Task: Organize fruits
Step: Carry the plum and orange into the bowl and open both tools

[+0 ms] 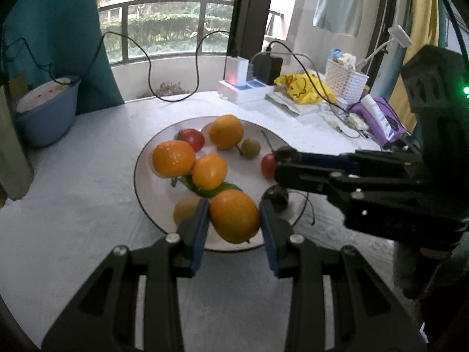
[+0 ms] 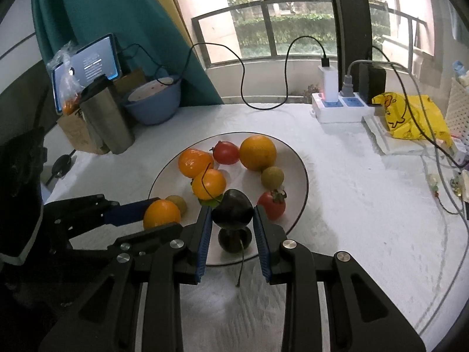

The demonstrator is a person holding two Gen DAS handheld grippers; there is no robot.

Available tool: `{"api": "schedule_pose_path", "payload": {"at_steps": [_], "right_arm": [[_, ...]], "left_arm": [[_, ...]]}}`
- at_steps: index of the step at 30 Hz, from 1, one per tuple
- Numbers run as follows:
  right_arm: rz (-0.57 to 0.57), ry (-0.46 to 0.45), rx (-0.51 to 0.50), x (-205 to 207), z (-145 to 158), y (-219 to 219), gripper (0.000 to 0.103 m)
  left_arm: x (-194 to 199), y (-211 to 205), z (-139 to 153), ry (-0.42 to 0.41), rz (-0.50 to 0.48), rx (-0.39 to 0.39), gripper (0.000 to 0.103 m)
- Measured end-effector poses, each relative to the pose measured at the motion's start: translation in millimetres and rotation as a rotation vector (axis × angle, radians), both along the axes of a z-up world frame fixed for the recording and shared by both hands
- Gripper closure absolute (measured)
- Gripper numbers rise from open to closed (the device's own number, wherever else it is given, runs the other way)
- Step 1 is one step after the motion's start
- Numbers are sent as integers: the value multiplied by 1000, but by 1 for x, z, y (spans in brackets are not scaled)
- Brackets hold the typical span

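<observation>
Your left hand-held gripper (image 1: pixel 234 220) pinches an orange (image 1: pixel 234 216) between its blue pads, at the near edge of the white plate (image 1: pixel 140 158) on the counter (image 1: pixel 73 205). The orange's long axis runs roughly along the fingers, tilted slightly; no stem end is visible, so you cannot tell which way it points.

Further right, your right hand-held gripper (image 2: pixel 233 214) pinches a dark cherry (image 2: pixel 232 212), seemingly just above a second dark cherry (image 2: pixel 234 240) that rests on the plate's near rim. A thin stem (image 2: pixel 241 264) trails off the rim toward you from the lower cherry; a second curves up past the held one, its attachment unclear.

Step in hand, as judged: both fruits are gripped at the plate, either just picked or about to be set down. The next move calls for you to keep both grips light and clear the neighbouring oranges, tomatoes and small green fruits.
</observation>
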State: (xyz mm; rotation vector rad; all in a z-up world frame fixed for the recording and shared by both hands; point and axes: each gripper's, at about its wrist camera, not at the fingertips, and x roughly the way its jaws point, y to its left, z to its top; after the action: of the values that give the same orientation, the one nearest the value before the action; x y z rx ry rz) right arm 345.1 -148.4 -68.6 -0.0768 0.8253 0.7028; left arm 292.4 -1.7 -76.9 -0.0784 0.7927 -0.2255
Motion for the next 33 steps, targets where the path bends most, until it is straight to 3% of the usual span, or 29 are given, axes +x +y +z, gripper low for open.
{"api": "schedule_pose_path", "payload": {"at_steps": [17, 33], "right_arm": [[13, 29, -53, 22, -22, 18, 72], [-19, 3, -58, 9, -8, 12, 72]], "left_arm": [[13, 2, -9, 34, -14, -12, 67], [-3, 10, 14, -26, 29, 6, 66]]}}
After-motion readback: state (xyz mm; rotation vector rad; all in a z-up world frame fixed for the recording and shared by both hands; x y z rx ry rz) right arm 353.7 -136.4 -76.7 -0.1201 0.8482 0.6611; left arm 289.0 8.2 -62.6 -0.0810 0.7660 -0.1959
